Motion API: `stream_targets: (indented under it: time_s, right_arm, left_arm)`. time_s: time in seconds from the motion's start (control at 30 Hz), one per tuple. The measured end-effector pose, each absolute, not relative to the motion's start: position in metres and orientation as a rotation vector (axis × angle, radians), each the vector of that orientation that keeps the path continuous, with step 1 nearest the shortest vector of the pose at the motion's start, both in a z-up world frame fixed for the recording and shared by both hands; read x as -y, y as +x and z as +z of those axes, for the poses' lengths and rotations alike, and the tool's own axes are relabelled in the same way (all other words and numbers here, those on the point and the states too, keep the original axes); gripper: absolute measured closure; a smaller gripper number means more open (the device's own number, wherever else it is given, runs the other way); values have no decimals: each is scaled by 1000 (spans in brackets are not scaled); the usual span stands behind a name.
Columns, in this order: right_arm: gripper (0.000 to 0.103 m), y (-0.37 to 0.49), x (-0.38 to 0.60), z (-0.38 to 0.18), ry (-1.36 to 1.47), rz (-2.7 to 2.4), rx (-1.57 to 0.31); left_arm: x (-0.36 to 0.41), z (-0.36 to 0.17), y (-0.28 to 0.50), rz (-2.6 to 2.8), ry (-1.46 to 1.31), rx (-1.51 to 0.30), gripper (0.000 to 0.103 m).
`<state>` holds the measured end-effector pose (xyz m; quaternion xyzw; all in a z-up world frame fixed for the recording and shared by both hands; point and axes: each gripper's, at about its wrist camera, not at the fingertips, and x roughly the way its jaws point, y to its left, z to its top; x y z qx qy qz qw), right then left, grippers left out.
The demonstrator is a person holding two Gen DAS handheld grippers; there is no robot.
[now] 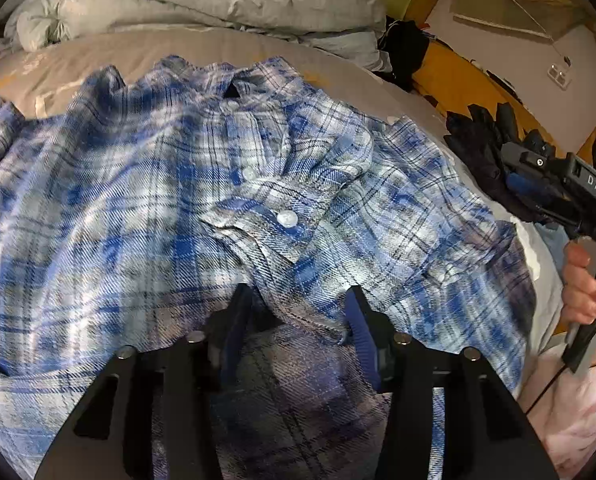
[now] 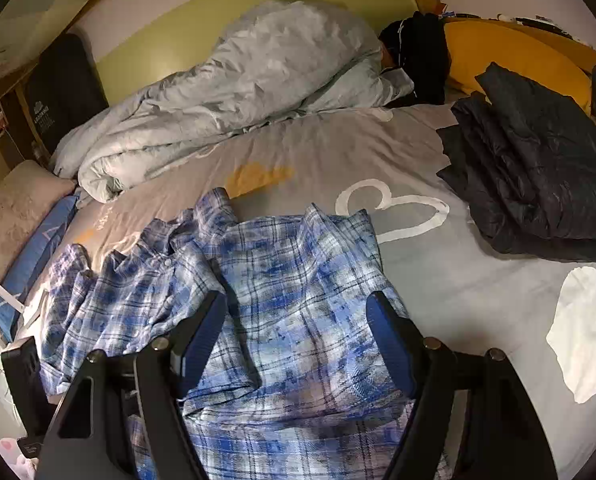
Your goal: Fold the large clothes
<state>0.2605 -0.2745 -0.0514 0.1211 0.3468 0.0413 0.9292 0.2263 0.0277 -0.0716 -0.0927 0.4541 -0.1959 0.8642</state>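
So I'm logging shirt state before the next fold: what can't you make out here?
- Plaid shirt hem: left wrist view, hidden under the left claw.
- Same shirt's near edge: right wrist view, covered by the open right claw.
- Left sleeve end: left wrist view, cut off by the frame edge.
- Dark item beyond the duvet: too dim to identify.

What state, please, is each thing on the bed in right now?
Shirt: spread on the bed, rumpled, one cuffed sleeve laid across its front, buttoned.
Duvet: bunched along the far side.
Dark jacket: folded, set apart from the shirt.
Left claw: open over the shirt's hem.
Right claw: open above the shirt.
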Motion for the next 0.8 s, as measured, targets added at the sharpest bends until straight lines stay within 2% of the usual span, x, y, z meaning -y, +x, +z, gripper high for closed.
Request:
stream_targets:
  time_s: [0.03, 0.07, 0.2, 0.4, 0.57, 0.8]
  right_arm:
    - [32, 258, 278, -51, 245, 83, -712]
    - [32, 258, 276, -52, 239, 83, -715]
    - [32, 262, 271, -57, 197, 45, -720]
    - [32, 268, 270, -68, 162, 18, -780]
    - [31, 275, 264, -82, 122, 6, -837]
    - [31, 277, 270, -89, 120, -31, -871]
  left_arm:
    - [-29, -69, 225, -394, -186, -938, 93]
    - [-31, -66, 224, -355, -170, -915, 102]
    - [-45, -50, 221, -273, -148, -839, 102]
    - [-58, -25, 219, 170, 251, -636, 102]
    - [-93, -29, 231, 273, 235, -703, 102]
    - [-104, -48, 242, 423, 309, -740, 102]
